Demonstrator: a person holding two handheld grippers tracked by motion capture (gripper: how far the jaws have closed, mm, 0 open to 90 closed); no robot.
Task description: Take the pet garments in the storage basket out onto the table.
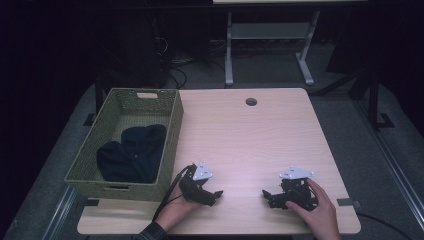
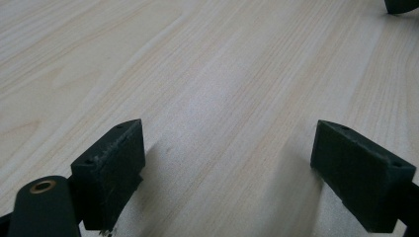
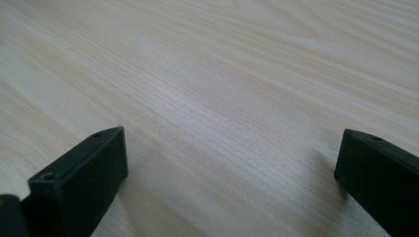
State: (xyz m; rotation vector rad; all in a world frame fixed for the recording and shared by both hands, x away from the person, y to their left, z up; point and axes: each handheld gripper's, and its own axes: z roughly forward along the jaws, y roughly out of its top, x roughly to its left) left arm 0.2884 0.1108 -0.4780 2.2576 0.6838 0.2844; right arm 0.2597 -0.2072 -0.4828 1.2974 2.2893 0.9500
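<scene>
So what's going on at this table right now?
A person sits at a light wooden table with a two-jaw gripper in each hand. The left gripper and right gripper rest low near the front edge, pointing toward each other, jaws open with nothing between them. At the table's left stands a green woven basket with a dark cloth bundled inside. Nothing is being handled at this moment.

A light wood-grain table is seen, with a round cable hole near its far edge. A green woven basket is set on its left part, beyond and to the outer side of the left gripper's jaws. Both grippers are rested on the near edge, and bare tabletop is spread between and ahead of each pair of jaws.
</scene>
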